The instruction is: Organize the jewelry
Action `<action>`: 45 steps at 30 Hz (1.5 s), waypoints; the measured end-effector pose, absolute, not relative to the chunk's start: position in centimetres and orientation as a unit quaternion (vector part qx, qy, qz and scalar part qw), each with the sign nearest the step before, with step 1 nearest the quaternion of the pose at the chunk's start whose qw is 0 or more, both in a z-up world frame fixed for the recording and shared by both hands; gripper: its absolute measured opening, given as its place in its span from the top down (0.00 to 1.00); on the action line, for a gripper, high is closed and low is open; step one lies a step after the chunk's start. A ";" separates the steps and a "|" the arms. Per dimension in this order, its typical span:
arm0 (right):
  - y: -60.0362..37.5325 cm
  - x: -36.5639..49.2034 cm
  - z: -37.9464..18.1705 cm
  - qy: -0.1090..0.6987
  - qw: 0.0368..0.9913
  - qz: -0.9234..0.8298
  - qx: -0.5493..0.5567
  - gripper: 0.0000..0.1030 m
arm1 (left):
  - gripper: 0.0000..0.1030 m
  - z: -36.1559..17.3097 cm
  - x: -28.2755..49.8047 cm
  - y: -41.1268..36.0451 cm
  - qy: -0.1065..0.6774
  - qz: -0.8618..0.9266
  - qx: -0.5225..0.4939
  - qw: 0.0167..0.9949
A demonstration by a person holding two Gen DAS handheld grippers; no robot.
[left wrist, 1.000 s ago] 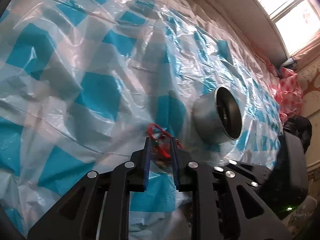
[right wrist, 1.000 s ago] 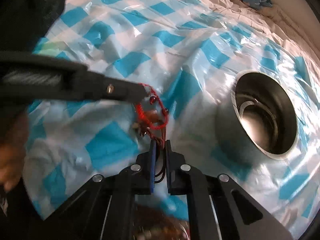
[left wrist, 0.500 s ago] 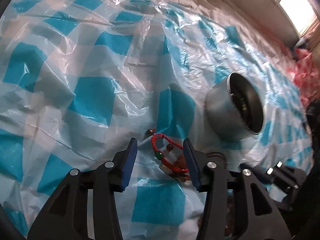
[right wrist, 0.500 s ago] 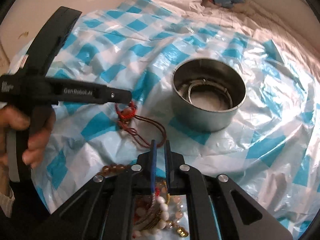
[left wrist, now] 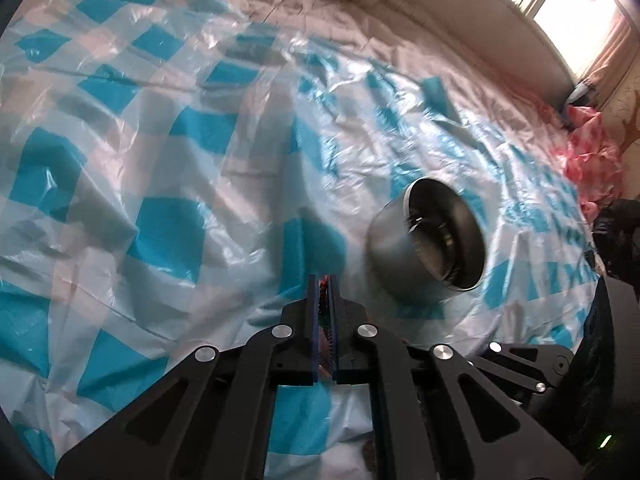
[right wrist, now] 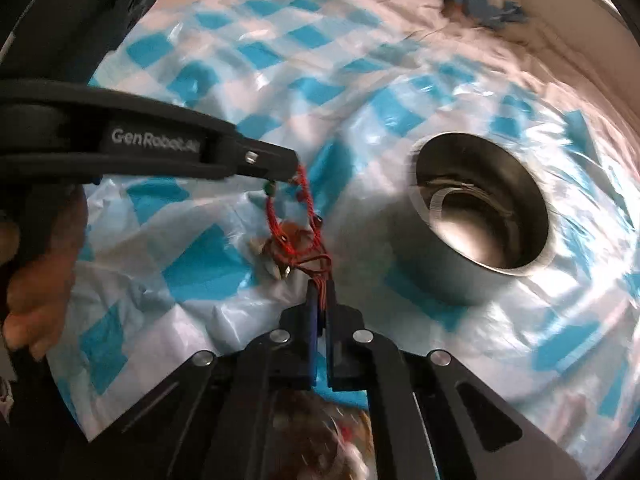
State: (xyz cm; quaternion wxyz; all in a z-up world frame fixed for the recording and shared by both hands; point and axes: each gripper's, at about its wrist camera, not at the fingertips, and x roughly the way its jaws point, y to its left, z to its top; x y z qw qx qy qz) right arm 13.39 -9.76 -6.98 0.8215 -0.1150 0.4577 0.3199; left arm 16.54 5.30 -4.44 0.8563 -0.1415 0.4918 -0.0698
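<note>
Both claws now pinch the red cord bracelet (right wrist: 294,216): left gripper (left wrist: 324,280) reclosed, right gripper (right wrist: 319,286) still clamped; beads below blurred.

home bedroom | bed sheet (left wrist: 400,32) | curtained window (left wrist: 576,4)
</note>
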 end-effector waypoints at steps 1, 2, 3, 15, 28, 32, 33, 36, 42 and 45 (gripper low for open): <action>-10.8 13.1 -6.6 0.458 0.824 0.319 -0.097 0.96 | 0.97 -4.2 16.5 5.1 0.487 -0.076 -0.144 0.858; -11.7 12.7 -6.2 0.456 0.828 0.315 -0.087 0.97 | 0.96 -3.9 16.4 4.9 0.483 -0.082 -0.145 0.860; -13.0 12.2 -5.6 0.451 0.834 0.308 -0.077 0.96 | 0.96 -3.6 16.4 4.7 0.478 -0.087 -0.144 0.862; -21.4 10.7 -1.2 0.372 0.891 0.258 0.047 0.96 | 0.96 -1.2 16.0 2.1 0.432 -0.147 -0.157 0.876; -21.6 10.7 2.0 0.276 0.918 0.276 0.068 0.96 | 0.97 0.0 16.9 1.0 0.396 -0.175 -0.202 0.878; -20.9 11.8 2.1 0.277 0.915 0.284 0.072 0.96 | 0.96 -0.4 17.7 0.7 0.397 -0.172 -0.214 0.876; -20.7 12.0 2.1 0.277 0.915 0.284 0.071 0.96 | 0.97 -0.5 17.9 0.6 0.397 -0.172 -0.218 0.875; -20.3 12.6 1.9 0.281 0.914 0.285 0.069 0.96 | 0.96 -0.9 18.5 0.1 0.400 -0.174 -0.229 0.870; -20.2 14.1 1.8 0.281 0.914 0.283 0.068 0.96 | 0.96 -1.8 19.5 -1.0 0.404 -0.175 -0.237 0.866; -20.0 15.3 1.8 0.279 0.915 0.283 0.070 0.96 | 0.96 -2.8 20.3 -1.1 0.414 -0.165 -0.248 0.860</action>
